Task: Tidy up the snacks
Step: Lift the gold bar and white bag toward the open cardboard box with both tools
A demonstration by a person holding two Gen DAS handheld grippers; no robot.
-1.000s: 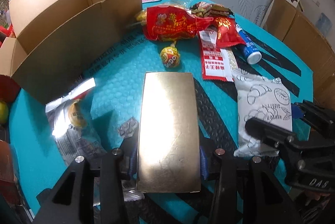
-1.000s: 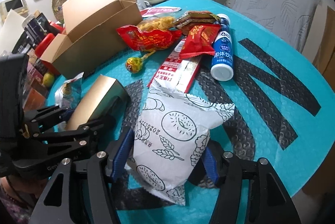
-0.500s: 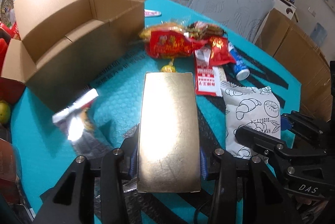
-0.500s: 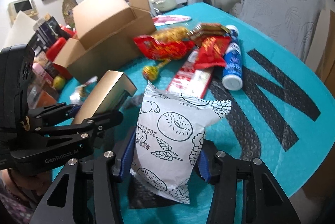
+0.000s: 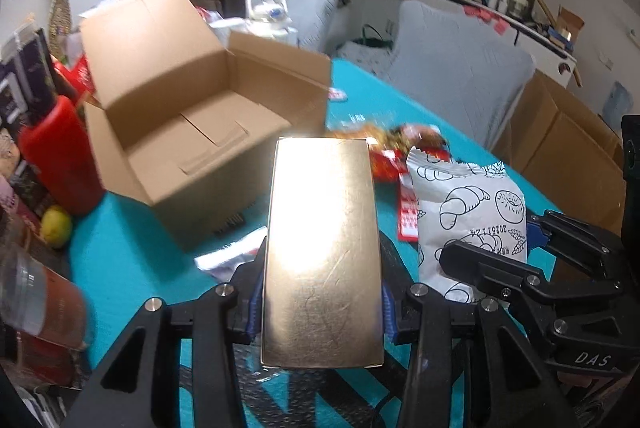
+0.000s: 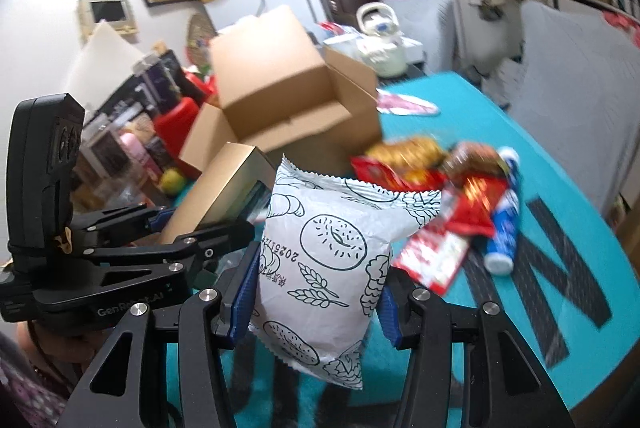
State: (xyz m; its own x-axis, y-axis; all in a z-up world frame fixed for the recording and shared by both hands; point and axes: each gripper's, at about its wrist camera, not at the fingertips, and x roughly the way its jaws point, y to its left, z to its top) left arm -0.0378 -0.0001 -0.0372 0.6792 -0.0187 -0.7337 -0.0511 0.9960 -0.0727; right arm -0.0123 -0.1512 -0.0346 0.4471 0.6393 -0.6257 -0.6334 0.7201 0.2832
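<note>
"DAS" is printed in pale letters on the black body of the right gripper (image 5: 486, 264), at the lower right of the left wrist view. "GenRobot.AI" is read on the black body of the left gripper (image 6: 208, 224), at the lower left of the right wrist view. A date stamp, "2025" followed by unclear digits, is printed on the white pastry bag (image 6: 328, 260). Lettering on the blue bottle (image 6: 502, 228) is too blurred to be read.

Glare on gold box (image 5: 322, 252), motion-blurred edges

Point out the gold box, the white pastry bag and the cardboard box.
gold box (image 5: 322, 248), left wrist view, shiny top face.
white pastry bag (image 6: 324, 260), right wrist view, printed front.
cardboard box (image 5: 208, 132), left wrist view, inside floor.
</note>
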